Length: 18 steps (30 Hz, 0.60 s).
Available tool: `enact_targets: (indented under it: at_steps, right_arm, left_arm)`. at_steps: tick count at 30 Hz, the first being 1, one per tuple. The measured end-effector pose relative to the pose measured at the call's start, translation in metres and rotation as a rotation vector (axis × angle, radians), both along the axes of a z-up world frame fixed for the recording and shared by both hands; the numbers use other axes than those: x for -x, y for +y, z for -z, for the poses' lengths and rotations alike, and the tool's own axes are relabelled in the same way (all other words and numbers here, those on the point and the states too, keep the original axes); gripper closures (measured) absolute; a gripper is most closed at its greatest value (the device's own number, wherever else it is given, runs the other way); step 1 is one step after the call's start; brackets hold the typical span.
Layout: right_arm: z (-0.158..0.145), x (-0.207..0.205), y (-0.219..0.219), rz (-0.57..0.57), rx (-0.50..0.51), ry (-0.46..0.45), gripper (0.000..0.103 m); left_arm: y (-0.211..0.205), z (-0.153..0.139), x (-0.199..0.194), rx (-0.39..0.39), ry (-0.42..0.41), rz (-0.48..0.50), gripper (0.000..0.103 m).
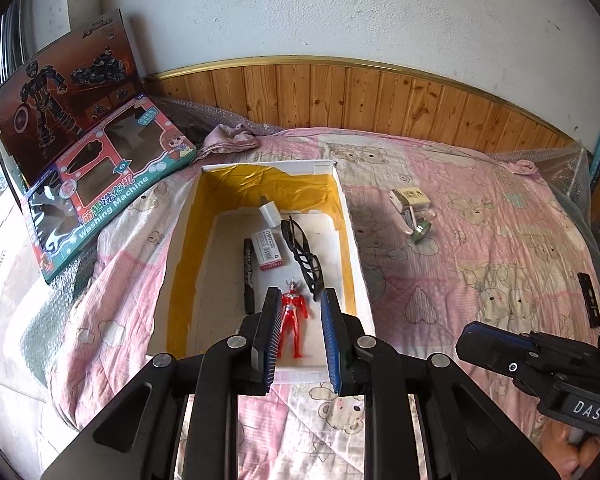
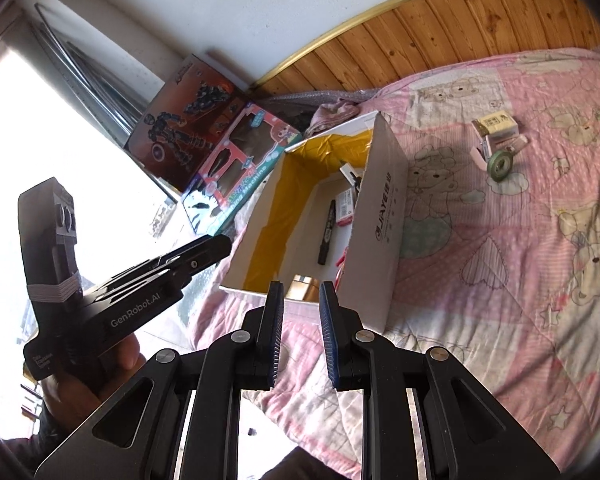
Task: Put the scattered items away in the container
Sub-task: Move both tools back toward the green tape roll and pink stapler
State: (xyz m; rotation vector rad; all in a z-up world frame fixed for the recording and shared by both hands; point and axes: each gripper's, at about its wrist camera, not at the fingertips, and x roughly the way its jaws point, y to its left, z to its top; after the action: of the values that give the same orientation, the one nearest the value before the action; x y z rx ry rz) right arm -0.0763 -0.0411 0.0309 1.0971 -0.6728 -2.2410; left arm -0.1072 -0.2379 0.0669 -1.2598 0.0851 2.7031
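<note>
White box (image 1: 350, 216) holds red figure (image 1: 294, 320), marker (image 1: 248, 276), glasses (image 1: 304, 260); carton (image 1: 270, 249).

box (image 1: 352, 240) top open, walls around

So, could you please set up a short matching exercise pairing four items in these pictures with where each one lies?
Things:
1. red figure
2. black glasses
3. green tape roll
4. washing machine toy box

Places:
A. on the quilt, right of the white box
B. propped left of the white box
C. in the box, along its right wall
D. in the box, nearest the left gripper

Pairs: 1-D, 2-C, 3-A, 4-B
</note>
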Motion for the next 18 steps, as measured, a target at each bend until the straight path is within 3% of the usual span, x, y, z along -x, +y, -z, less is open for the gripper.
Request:
enact_targets:
  at_steps: [12,18]
  right_arm:
    - [0.024,-0.032,0.052,0.118,0.044,-0.038,0.082]
    - [0.046,-0.031,0.082,0.178,0.048,-0.080,0.080]
  left_arm:
    - [0.054,0.012,-0.031,-0.034,-0.029,0.094,0.080]
    - [0.088,0.027,-0.025,-0.057,-0.065,0.130,0.071]
